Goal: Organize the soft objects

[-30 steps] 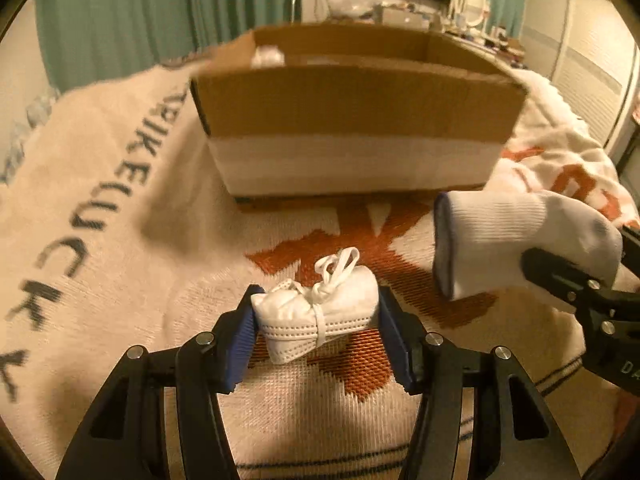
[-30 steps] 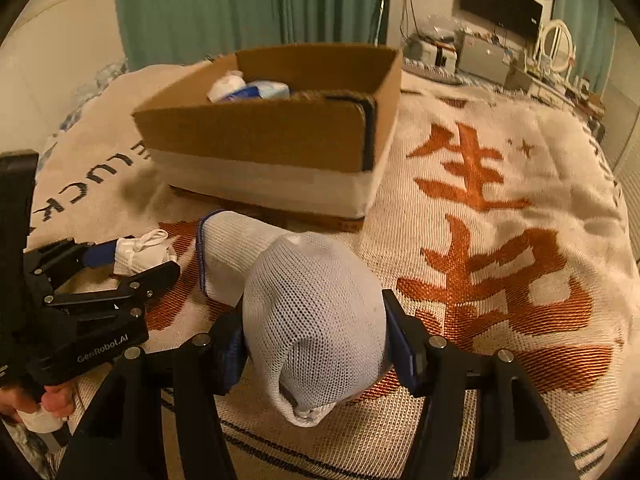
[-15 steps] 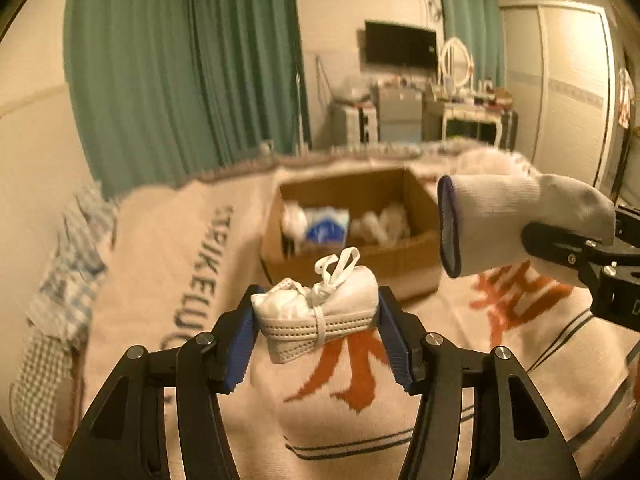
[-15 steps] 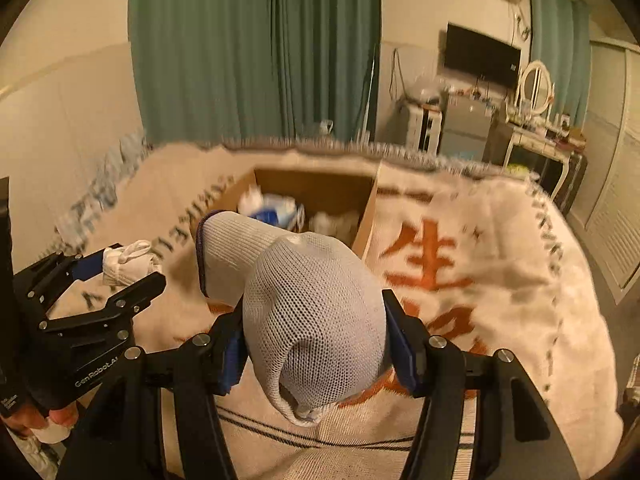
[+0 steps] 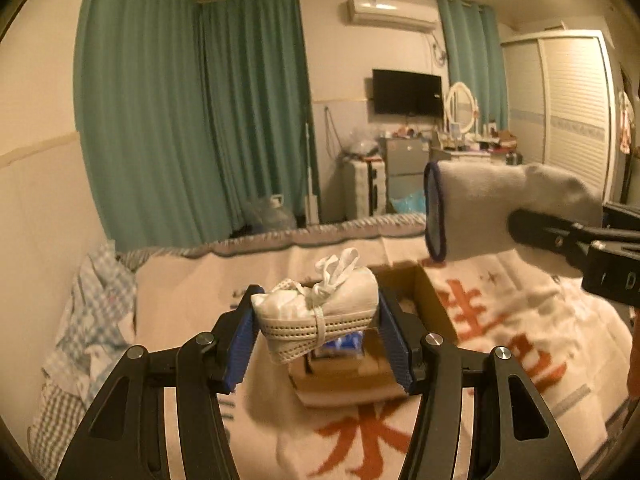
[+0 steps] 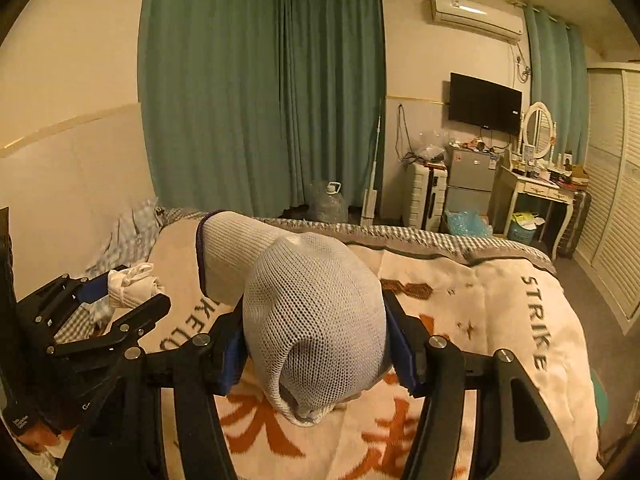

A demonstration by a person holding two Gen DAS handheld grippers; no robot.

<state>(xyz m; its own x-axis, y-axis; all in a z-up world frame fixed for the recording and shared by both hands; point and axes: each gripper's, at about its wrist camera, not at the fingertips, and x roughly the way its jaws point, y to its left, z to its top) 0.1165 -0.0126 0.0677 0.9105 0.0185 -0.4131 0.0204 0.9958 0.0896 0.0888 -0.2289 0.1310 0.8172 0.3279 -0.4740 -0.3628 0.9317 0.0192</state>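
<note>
Left gripper (image 5: 316, 334) jaws part-open, clamped on white rolled mask bundle tied with straps (image 5: 316, 316), held in air above open brown cardboard box (image 5: 432, 300) on bed. Right gripper (image 6: 314, 350) jaws clamped on white mesh-knit sock with dark cuff (image 6: 312, 320), aloft over patterned blanket (image 6: 500, 320). Box already holds items; judged: both pieces not yet dropped in.

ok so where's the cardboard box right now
In the left wrist view the cardboard box sits on the patterned blanket, low in the middle, mostly hidden behind the tied face mask clamped in the left gripper.

Teal curtains (image 6: 260, 92), wall television (image 6: 485, 98), louvred wardrobe (image 5: 576, 112), warm light.
</note>
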